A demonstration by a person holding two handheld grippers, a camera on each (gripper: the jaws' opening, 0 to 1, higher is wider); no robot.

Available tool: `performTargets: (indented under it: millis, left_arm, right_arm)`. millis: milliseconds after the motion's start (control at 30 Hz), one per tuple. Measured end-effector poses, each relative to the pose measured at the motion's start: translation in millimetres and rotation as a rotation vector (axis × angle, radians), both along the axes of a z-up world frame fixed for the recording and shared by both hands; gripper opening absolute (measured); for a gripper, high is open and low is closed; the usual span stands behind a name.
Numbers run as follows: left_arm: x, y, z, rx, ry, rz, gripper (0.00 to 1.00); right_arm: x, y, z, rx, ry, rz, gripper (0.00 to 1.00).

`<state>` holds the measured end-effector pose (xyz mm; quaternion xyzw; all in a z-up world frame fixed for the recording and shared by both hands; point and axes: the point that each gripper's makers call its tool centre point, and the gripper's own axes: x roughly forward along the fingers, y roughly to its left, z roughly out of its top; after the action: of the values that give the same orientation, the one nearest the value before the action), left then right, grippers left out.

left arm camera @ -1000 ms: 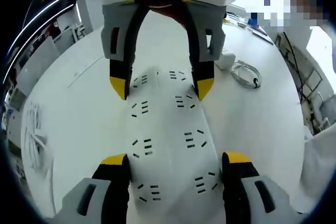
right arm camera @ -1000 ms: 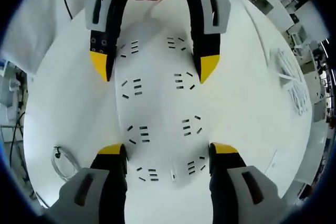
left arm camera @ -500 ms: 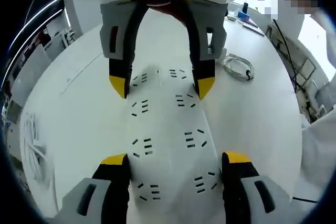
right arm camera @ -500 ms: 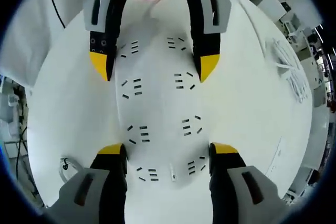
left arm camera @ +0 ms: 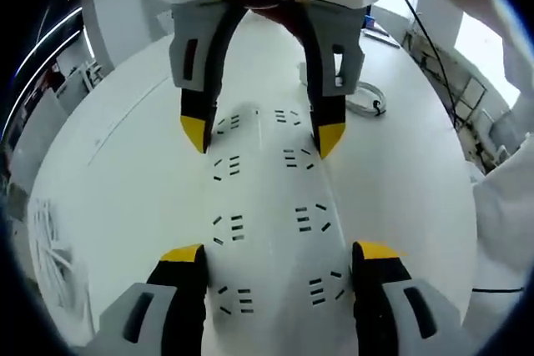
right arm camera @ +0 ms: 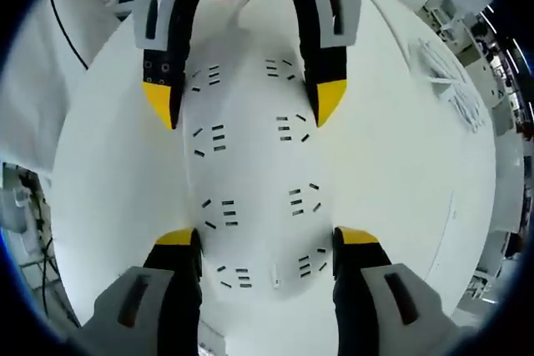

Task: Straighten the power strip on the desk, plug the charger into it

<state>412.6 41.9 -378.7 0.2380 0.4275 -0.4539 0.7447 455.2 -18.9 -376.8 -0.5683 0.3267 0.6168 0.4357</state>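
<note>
A: Where is the power strip?

B: Flat on the white desk, long and white, with 2 rows of sockets. Each gripper holds 1 end of it.

A: How do the tongs stand?

B: The left gripper has its yellow-tipped jaws on either long side of the strip, pinching its near end. In the left gripper view, the right gripper reaches in from the far end and straddles the strip the same way.

A: And the right gripper view?

B: The mirror of it: the right gripper pinches the power strip, and the left gripper grips the far end.

A: Anything else near the strip?

B: A coiled white cable lies on the desk past the strip's far end, off to 1 side. Whether a charger is attached, I cannot tell.
</note>
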Motion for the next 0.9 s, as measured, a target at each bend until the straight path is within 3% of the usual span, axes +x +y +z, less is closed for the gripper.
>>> performTargets:
  millis: [567,900]
  left_arm:
    - [-2.6,3,2.0,0.013,0.002,-0.109,0.71]
    - [-4.4,1,3.6,0.022,0.005,-0.134,0.71]
  right_arm:
    - [-9,-4,2.2,0.033,0.000,-0.151,0.62]
    - [-19,-7,3.8,0.038,0.000,-0.224,0.62]
